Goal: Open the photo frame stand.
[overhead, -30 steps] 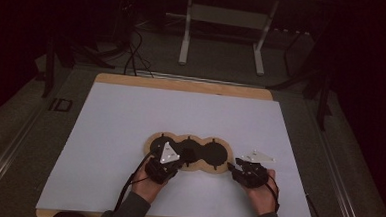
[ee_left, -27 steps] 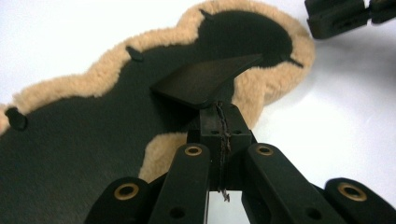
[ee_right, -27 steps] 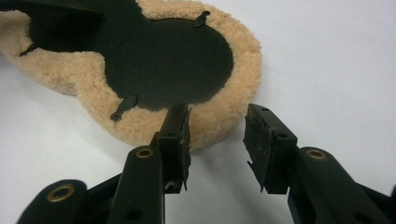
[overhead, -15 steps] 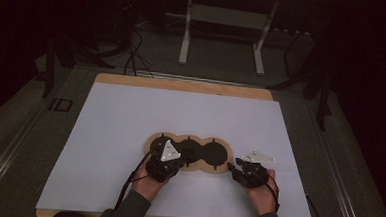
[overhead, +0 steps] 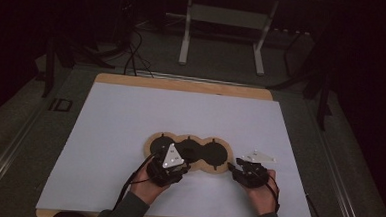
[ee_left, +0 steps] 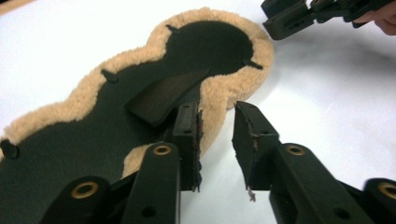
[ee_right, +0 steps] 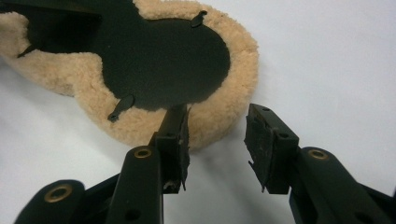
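White table (overhead: pixel 104 134) bare around pad (overhead: pixel 189 151), nothing blocking. Left gripper (ee_left: pixel 217 135) jaws just opened, pad's fleece rim beside one jaw, unheld. Right gripper (ee_right: pixel 217 140) open at pad's end.

White sheet (overhead: pixel 129 135) covers wooden tabletop (overhead: pixel 182 84); bare wood strip visible along far edge. Metal stand (overhead: pixel 223 20) with two pale legs on floor beyond table. Dark cables (overhead: pixel 131 50) trail across floor at far left. "ID" marking (overhead: pixel 60 104) on grey floor beside table's left edge.
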Available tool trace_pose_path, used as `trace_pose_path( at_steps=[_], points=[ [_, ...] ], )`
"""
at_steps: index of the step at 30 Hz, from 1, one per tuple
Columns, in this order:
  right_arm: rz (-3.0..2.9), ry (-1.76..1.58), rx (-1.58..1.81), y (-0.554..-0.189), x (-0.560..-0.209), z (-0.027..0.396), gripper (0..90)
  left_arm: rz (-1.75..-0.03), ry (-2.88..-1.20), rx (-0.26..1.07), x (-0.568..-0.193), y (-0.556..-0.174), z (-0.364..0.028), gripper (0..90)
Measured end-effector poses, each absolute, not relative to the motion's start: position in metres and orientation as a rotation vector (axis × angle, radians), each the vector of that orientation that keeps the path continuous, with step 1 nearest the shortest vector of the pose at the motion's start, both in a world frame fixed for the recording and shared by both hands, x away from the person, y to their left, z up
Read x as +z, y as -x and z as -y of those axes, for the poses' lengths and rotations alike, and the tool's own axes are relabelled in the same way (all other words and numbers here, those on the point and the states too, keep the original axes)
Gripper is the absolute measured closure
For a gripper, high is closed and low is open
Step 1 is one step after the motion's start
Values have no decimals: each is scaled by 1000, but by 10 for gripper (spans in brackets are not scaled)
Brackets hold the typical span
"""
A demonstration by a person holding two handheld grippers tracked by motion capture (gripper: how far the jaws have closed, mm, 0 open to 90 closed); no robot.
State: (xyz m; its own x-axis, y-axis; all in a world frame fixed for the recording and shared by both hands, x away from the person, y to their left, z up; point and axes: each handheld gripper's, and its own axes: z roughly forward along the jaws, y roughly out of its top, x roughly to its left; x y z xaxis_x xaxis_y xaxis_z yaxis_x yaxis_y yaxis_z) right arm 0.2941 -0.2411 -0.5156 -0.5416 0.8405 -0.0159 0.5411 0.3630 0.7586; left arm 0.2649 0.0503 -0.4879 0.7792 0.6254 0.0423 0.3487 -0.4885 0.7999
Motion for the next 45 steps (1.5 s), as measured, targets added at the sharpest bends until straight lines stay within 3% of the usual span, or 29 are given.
trace_pose_path(
  at_steps=[22, 34, 45],
  points=[
    [-2214, -1229, 1016, -295, -516, 242, 548, -647, -2225, 557, -482, -292, -36, 447],
    [-2203, -1232, 1013, -295, -516, 243, 527, -645, -2308, 585, -499, -307, -27, 454],
    [-2202, -1234, 1015, -295, -516, 244, 524, -637, -2346, 654, -508, -315, -19, 552]
  ],
)
